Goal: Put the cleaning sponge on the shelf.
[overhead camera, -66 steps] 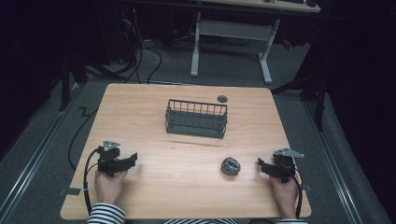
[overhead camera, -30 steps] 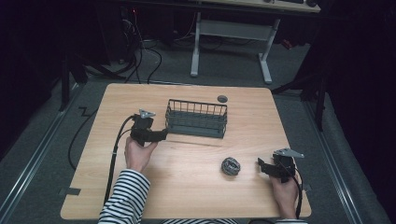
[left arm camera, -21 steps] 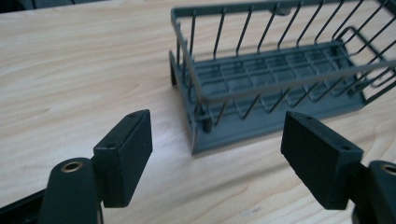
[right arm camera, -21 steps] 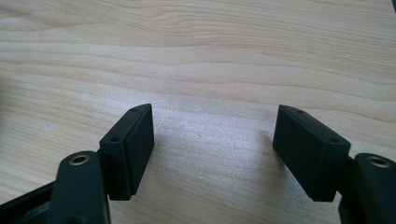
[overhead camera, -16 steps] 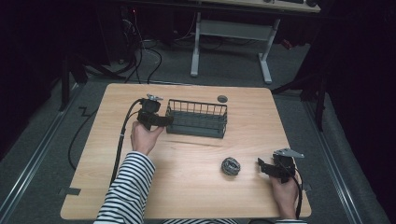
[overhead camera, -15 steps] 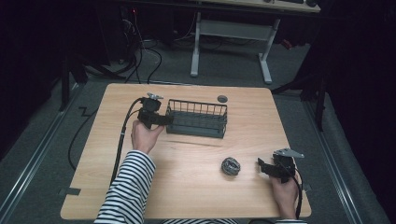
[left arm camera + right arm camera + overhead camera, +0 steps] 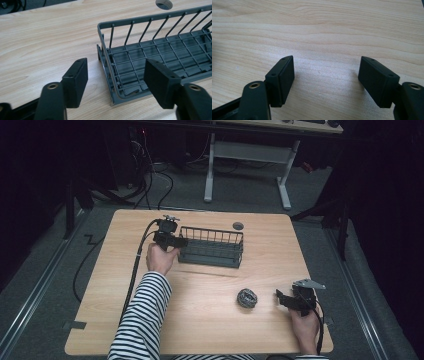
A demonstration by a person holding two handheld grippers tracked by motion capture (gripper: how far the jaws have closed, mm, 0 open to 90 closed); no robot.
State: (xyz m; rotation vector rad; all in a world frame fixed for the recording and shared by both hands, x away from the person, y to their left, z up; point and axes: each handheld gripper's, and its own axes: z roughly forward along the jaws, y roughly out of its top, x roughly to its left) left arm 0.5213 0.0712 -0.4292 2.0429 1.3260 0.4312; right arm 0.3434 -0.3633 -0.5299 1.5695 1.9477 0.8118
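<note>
A dark grey wire basket [image 7: 212, 247] stands at the middle back of the wooden table [image 7: 210, 330]. My left gripper [image 7: 181, 242] is at the basket's left end. In the left gripper view its jaws straddle the near corner of the basket's end wall [image 7: 106, 62], with a gap on each side. The jaws have just been closing, and the pads do not press on the wire. My right gripper [image 7: 280, 297] rests open near the front right edge, and bare wood lies between its pads [image 7: 280, 77]. A small grey metal scrubber ball [image 7: 247, 297] lies just left of it.
A round grey cable hole [image 7: 238, 225] sits in the table behind the basket. A black cable [image 7: 135, 270] trails from the left gripper along the striped sleeve. Past the table's far edge stand a white desk frame [image 7: 282, 180] and floor cables.
The left hand has moved from the front left of the table up to the basket's left end, and its jaws now sit around the end wall. The right hand has stayed still.
</note>
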